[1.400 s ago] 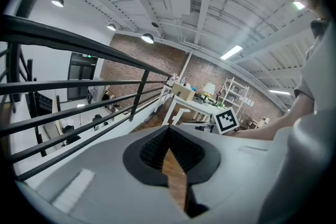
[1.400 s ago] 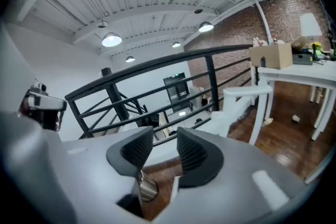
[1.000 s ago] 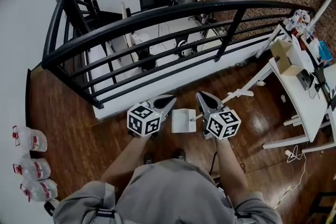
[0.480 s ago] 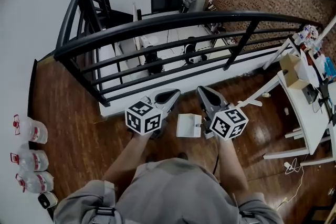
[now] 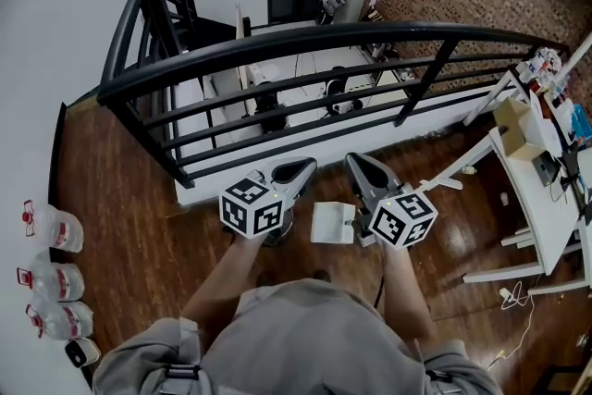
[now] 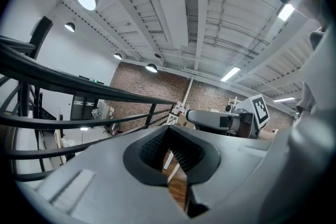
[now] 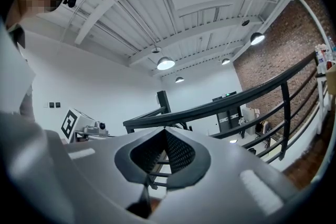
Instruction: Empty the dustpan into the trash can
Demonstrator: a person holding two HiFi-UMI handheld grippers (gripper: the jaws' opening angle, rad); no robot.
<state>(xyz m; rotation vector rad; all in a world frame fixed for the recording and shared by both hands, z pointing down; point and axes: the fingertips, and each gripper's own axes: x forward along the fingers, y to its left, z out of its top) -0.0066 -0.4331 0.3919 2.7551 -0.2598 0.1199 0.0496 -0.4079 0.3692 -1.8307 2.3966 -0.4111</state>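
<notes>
Both grippers are held side by side at waist height over the wooden floor, pointing at the black railing (image 5: 305, 42). My left gripper (image 5: 301, 167) is shut with nothing between its pads; in its own view the tips (image 6: 169, 127) meet against the ceiling and brick wall. My right gripper (image 5: 357, 164) is likewise shut and empty (image 7: 165, 129). Between them, on the floor below, lies a white square open thing (image 5: 331, 223); I cannot tell whether it is the dustpan or the trash can. A white stick (image 5: 435, 182) lies on the floor to its right.
The railing runs across just ahead, with a drop to a lower floor behind it. A white table (image 5: 546, 190) with a cardboard box (image 5: 518, 127) stands at the right. Three water jugs (image 5: 51, 231) line the left wall. Cables (image 5: 513, 273) lie on the floor at the right.
Both grippers have come up a little and stayed shut. Over the last half second they hardly moved. The white square thing has not moved.
</notes>
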